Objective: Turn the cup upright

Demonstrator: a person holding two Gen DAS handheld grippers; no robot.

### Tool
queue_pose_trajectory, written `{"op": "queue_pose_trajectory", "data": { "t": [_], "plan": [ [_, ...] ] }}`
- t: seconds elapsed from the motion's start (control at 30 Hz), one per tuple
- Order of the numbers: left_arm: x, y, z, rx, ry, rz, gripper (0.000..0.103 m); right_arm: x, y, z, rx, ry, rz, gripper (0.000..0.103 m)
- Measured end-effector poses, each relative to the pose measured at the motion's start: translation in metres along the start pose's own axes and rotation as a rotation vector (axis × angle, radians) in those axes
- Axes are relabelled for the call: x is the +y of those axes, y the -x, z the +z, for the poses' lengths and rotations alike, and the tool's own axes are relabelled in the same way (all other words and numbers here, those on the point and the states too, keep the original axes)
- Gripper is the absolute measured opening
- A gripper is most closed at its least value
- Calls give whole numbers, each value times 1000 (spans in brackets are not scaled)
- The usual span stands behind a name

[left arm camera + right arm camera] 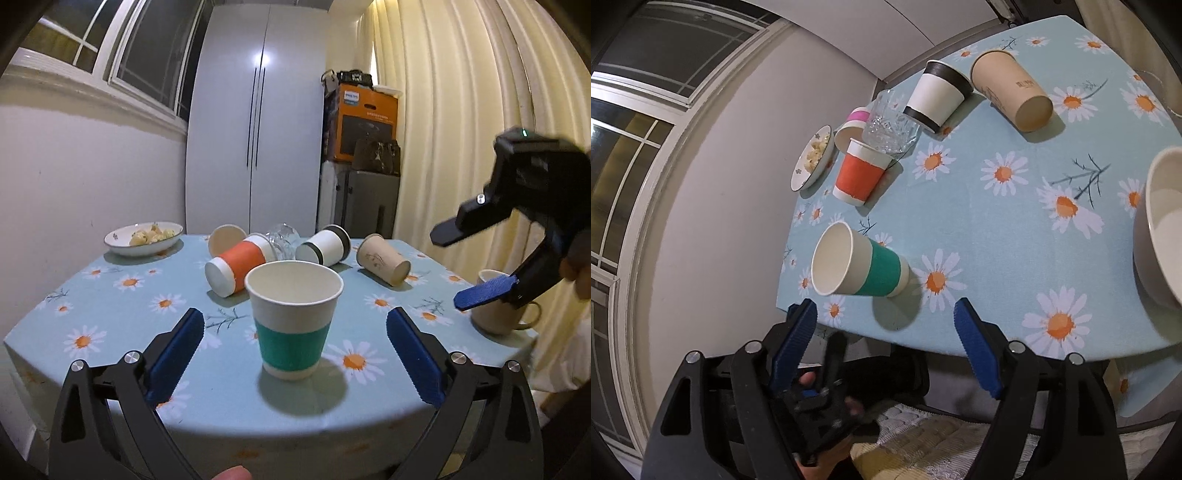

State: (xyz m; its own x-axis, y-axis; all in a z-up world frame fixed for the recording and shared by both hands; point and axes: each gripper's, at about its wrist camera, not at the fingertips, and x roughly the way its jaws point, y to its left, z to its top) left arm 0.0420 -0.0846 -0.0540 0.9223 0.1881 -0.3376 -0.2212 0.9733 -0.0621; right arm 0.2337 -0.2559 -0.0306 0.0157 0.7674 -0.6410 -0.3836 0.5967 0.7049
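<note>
A paper cup with a green sleeve (293, 319) stands upright near the table's front edge; it also shows in the right wrist view (858, 266). My left gripper (295, 354) is open, its blue pads on either side of the cup and a little short of it, not touching. My right gripper (886, 343) is open and empty, held above the table's right side; it shows in the left wrist view (458, 269). Behind lie an orange-sleeved cup (236, 267), a black-banded white cup (325, 247) and a tan cup (384, 260), all on their sides.
A clear glass (282, 240) lies among the fallen cups, with a pink-banded cup (851, 127) behind it. A bowl of food (144, 238) sits at the back left. A beige mug (498, 310) stands at the right edge. The daisy-print tablecloth (110, 306) covers the table.
</note>
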Motion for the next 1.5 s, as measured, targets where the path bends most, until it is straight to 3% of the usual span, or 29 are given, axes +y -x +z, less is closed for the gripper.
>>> {"op": "queue_pose_trajectory", "data": {
  "t": [0.3, 0.47, 0.57, 0.77, 0.87, 1.03, 1.5],
  "plan": [
    [25, 40, 30, 150, -34, -186, 97, 21, 17, -45, -176, 178, -73, 82],
    [44, 61, 47, 168, -67, -259, 97, 40, 24, -78, -271, 293, -180, 82],
    [59, 72, 54, 181, -69, -302, 97, 56, 29, -101, -351, 393, -299, 82],
    [76, 88, 55, 198, -61, -280, 97, 81, 34, -130, -453, 516, -421, 85],
    [79, 93, 47, 207, -54, -278, 97, 89, 31, -138, -463, 570, -453, 89],
    [80, 101, 34, 222, -24, -289, 97, 92, 27, -149, -447, 627, -457, 90],
    [61, 100, 24, 235, -100, -287, 97, 86, 24, -170, -468, 640, -477, 92]
  ]
}}
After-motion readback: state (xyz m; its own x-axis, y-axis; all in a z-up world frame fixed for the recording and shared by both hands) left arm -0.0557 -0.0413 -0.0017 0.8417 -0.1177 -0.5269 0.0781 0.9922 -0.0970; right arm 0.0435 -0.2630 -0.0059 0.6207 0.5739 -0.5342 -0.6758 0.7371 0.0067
